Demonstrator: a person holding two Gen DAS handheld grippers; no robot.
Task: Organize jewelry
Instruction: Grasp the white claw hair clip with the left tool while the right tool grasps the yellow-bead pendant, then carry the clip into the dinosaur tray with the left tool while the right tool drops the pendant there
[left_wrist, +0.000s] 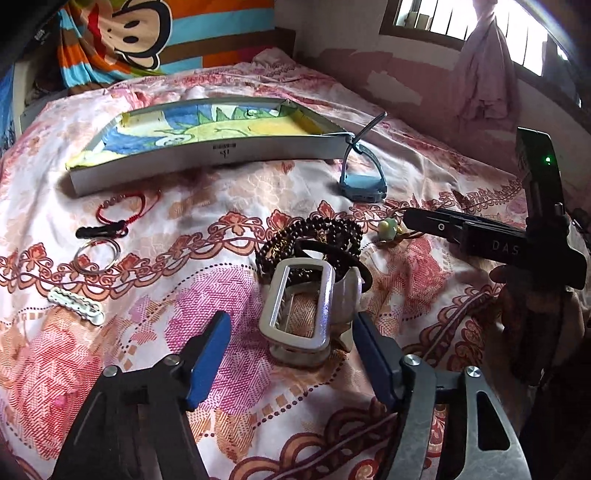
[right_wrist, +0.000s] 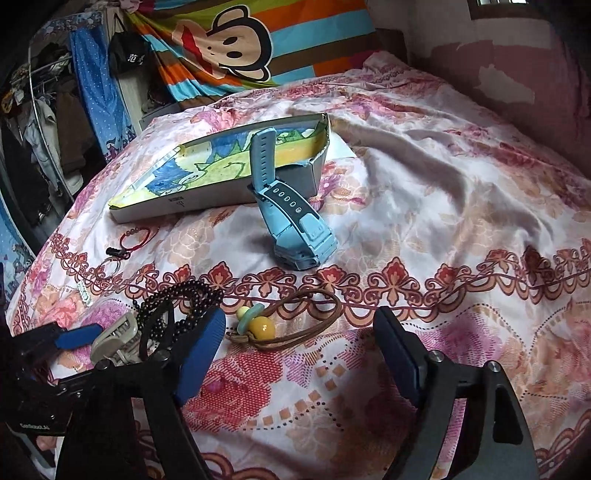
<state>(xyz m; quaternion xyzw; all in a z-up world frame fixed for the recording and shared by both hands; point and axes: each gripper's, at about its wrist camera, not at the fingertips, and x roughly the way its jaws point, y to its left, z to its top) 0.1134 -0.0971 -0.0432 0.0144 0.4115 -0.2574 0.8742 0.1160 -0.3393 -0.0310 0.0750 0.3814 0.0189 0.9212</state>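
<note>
My left gripper (left_wrist: 291, 328) is open, its blue pads either side of a beige claw hair clip (left_wrist: 299, 314) lying on the bedspread, not touching it. Dark bead strands (left_wrist: 314, 232) lie just behind the clip. My right gripper (right_wrist: 299, 325) is open above a brown cord necklace with yellow and green beads (right_wrist: 258, 325); it also shows in the left wrist view (left_wrist: 421, 219). A blue watch (right_wrist: 291, 218) stands by the shallow grey box (left_wrist: 207, 155) with a drawing inside. A red cord bracelet (left_wrist: 122, 210), black clip (left_wrist: 99, 232), silver ring (left_wrist: 96, 254) and white hair clip (left_wrist: 75, 301) lie left.
The bed is covered by a pink floral bedspread (right_wrist: 424, 206). A striped monkey blanket (right_wrist: 236, 40) lies at the head. A pink wall (left_wrist: 406, 85) runs along the right side. A clothes rack (right_wrist: 40, 122) stands off the bed's left.
</note>
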